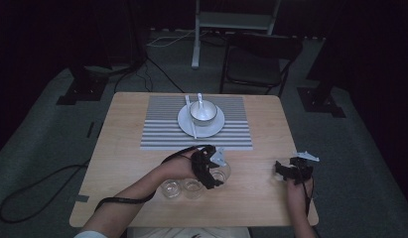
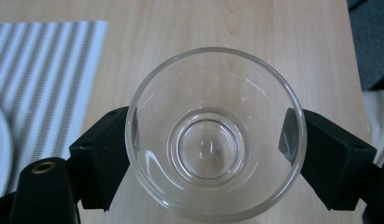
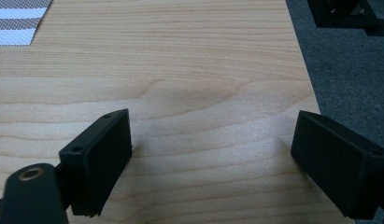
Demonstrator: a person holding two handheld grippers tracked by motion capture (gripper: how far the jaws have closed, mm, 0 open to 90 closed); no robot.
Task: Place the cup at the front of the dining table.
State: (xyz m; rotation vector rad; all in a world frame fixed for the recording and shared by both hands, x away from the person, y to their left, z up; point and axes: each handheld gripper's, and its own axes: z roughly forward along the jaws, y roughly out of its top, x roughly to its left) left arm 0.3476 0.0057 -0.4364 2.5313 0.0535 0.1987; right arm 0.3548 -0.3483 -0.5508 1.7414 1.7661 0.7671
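Nearest the high camera, along the front edge of the light wooden table, stood a row of three clear, empty drinking glasses. The left gripper sat over the right-hand glass, near the middle of the front edge. In the left gripper view the clear round tumbler lay between the two black jaws, which stood at its walls on both sides; they appeared to touch it, so the glass was judged to be clasped. It seemed to rest on the table, though lift could not be ruled out.

The right gripper lay near the front right corner, well apart from the glasses. The right gripper view showed its jaws spread wide with bare wood between them and nothing held.

Toward the far edge lay a grey-and-white striped placemat, bearing a white round plate, a metal bowl with a white spoon, and white chopsticks across the plate.

Judgement: the place setting appeared laid, and one glass was taken in hand, probably for carrying to the mat. Two glasses stood untouched.

Dim light obscured detail. The left gripper covered most of its glass in the high view, and the person's forearms were cut off at the bottom.
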